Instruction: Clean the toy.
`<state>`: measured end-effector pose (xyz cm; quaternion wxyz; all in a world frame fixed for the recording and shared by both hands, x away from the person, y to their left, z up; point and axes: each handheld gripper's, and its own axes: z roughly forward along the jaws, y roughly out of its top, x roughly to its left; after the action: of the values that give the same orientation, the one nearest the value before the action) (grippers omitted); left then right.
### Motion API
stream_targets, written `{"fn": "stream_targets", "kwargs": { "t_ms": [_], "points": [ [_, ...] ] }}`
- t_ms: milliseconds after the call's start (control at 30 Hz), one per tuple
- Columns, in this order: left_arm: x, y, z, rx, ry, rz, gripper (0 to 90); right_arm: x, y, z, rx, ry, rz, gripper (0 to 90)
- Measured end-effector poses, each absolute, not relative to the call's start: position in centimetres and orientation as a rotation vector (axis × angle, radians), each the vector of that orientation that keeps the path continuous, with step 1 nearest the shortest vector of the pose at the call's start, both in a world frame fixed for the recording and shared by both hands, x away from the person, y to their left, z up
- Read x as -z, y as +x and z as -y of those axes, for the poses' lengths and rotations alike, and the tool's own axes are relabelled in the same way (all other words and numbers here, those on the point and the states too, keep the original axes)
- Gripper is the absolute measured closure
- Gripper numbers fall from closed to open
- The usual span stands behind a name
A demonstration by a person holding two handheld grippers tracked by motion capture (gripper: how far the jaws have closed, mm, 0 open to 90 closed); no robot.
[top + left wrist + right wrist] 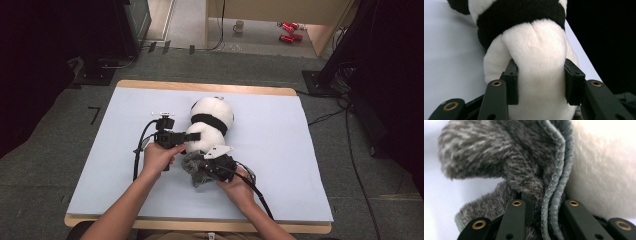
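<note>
Grey fuzzy garment [506, 165] hem clenched in right claw [212, 165], bunched at the plush panda [210, 125] base. Left claw [192, 136] grips panda's white body mid-tabletop [280, 150]. Dressing barely started; garment not yet pulled on.

Black-and-white plush panda toy [209, 125] lies mid-table on the pale blue table cover [280, 150]; grey fuzzy knit garment [194, 167] sits at its near end (touching), left gripper [192, 136] at its left flank.
</note>
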<state>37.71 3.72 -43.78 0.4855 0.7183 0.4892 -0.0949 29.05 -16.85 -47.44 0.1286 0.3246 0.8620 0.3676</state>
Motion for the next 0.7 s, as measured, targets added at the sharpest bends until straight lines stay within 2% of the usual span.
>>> {"fn": "stream_targets", "kwargs": {
  "t_ms": [300,700],
  "points": [
    [42.8,38.2,-5.5,0.174,1.720,-1.175,58.9,47.3,30.3,17.9,-1.109,1.091,-2.566,78.6],
    [41.2,39.3,-9.5,0.080,1.648,-1.176,60.1,42.9,30.8,19.9,-1.289,1.109,-2.490,78.3]
  ]
}}
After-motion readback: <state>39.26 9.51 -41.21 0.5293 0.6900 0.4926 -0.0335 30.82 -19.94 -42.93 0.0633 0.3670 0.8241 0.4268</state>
